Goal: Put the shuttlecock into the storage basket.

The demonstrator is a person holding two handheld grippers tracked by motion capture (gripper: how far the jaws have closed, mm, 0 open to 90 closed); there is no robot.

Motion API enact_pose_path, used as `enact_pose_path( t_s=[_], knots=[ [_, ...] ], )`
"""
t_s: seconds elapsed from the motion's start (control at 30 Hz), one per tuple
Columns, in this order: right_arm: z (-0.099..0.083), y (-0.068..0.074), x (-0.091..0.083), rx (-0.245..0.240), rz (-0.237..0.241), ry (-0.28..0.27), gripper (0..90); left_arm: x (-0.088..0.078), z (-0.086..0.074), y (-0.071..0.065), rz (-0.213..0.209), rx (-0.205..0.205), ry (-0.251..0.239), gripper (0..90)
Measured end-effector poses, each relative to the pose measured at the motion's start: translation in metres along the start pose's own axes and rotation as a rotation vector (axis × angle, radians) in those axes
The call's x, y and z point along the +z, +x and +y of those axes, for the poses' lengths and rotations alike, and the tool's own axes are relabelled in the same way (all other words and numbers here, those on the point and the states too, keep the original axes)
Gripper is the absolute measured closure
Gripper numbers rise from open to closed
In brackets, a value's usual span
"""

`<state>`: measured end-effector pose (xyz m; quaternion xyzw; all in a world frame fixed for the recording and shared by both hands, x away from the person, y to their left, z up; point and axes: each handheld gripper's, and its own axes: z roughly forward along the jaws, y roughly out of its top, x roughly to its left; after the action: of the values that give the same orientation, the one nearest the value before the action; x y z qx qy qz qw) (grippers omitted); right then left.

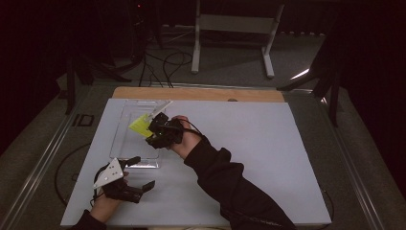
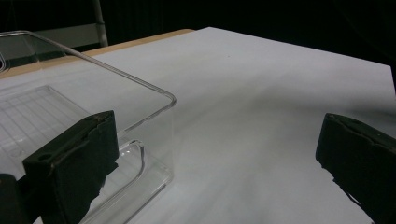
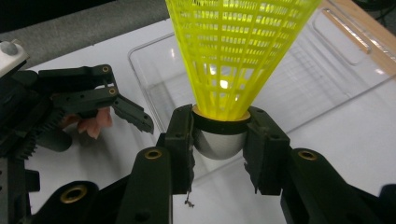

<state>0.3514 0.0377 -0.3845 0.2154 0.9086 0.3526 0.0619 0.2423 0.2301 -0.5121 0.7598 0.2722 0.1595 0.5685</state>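
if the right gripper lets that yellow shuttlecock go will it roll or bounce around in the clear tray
The shuttlecock probably lands softly: its open mesh skirt looks light. On its side it would likely roll in a curve, being cone-shaped. The rounded head clamped in the right gripper may slip.

Shuttlecock [image 3: 238, 56] yellow plastic mesh; tray [image 1: 125, 125] clear glossy plastic.

The high view looks forward and down from above the person's side of the counter [image 1: 268, 143], taking in all of it. The left gripper view sits low and close, facing across the counter between its jaws, the clear tray [image 2: 140, 88] beside its left jaw. The right gripper view, very near, looks over its jaws at that same tray [image 3: 154, 70].
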Motion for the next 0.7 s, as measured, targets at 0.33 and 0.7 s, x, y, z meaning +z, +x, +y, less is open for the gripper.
enact_pose_path(
  t_s=[0.33, 0.7],
  knots=[
    [-0.007, 0.003, 0.019, 0.035, 0.007, 0.0, 65.2, 0.0, 0.0, 0.0, -0.004, -0.007, -0.005, 0.1],
    [-0.02, 0.002, 0.046, 0.093, 0.002, 0.044, 65.2, -0.001, 0.0, 0.001, -0.012, -0.02, -0.012, 0.1]
  ],
)
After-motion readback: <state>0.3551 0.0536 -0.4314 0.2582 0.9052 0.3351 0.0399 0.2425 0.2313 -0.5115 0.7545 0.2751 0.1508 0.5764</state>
